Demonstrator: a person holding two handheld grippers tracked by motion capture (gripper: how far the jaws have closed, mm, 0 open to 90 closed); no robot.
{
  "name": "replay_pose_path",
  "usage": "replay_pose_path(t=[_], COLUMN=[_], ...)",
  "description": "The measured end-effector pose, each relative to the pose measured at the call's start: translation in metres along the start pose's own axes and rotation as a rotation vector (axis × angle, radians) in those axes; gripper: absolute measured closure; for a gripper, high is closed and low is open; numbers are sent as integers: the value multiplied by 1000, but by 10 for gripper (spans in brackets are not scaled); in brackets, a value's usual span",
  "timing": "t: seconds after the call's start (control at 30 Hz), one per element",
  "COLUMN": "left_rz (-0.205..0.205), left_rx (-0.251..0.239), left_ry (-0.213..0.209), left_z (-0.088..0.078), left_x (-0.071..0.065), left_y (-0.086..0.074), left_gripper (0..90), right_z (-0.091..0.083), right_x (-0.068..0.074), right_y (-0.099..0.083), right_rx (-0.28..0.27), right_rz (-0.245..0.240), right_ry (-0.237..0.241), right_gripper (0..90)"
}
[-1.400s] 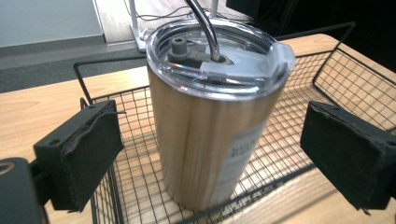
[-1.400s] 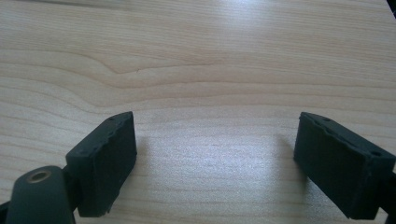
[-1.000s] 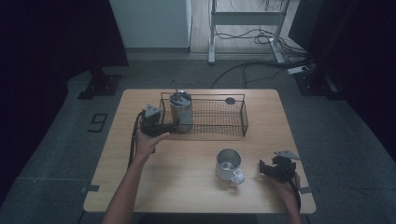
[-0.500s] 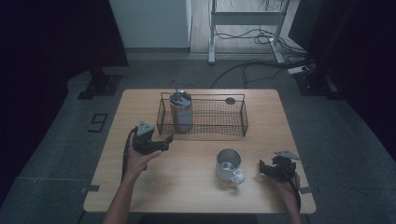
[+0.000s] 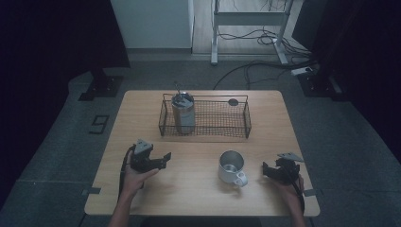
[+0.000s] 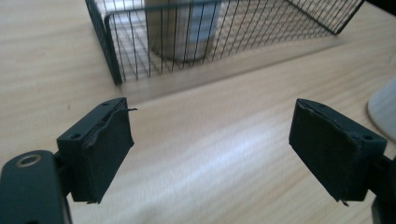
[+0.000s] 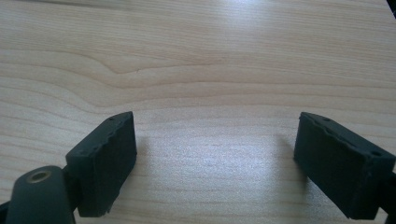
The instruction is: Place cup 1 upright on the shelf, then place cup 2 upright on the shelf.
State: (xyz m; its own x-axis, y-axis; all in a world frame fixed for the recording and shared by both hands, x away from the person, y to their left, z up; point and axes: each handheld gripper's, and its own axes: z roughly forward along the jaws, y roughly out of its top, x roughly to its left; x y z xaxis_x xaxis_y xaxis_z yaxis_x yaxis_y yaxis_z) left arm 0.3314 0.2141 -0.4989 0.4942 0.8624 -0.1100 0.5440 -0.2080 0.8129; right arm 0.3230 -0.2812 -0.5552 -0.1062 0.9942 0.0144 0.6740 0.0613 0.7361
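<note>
My left gripper (image 5: pixel 161 158) sits low over the near left part of the wooden worktop (image 5: pixel 198 198), its fingers (image 6: pixel 100 149) spread wide with nothing between them but bare wood. Looking along them, I see the corner of the black wire basket (image 6: pixel 112 60) just ahead, and the steel tumbler (image 6: pixel 182 28) standing upright inside it at its left end (seen through the mesh). In the high view the basket (image 5: pixel 246 116) lies across the far middle of the worktop, the tumbler (image 5: pixel 183 112) within it.

My right gripper (image 5: pixel 270 171) rests near the right edge, its fingers (image 7: pixel 105 163) likewise parted and empty, plain wood grain between them. A metal mug (image 5: pixel 231 166) stands upright between my two hands, near the right gripper but apart from it, its handle turned toward me. Its pale edge (image 6: pixel 384 109) shows beside my left fingers.
</note>
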Motion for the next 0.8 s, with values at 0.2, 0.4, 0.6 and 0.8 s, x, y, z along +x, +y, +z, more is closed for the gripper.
replay_pose_path(t=[0.2,0.4,0.6,0.8], left_rz=[12,21,25,26], left_rx=[30,68,52,51], left_ry=[15,26,33,32], left_z=[3,8,5,5], left_x=[1,0,-1,-3], left_y=[-19,-30,-30,-30], left_gripper=[142,144,144,144], right_z=[0,0,0,-1], right_x=[0,0,1,1], right_y=[0,0,0,-1], right_rx=[0,0,-2,-5], right_rz=[0,0,2,4], right_ry=[0,0,-6,-8], right_gripper=[128,129,133,137])
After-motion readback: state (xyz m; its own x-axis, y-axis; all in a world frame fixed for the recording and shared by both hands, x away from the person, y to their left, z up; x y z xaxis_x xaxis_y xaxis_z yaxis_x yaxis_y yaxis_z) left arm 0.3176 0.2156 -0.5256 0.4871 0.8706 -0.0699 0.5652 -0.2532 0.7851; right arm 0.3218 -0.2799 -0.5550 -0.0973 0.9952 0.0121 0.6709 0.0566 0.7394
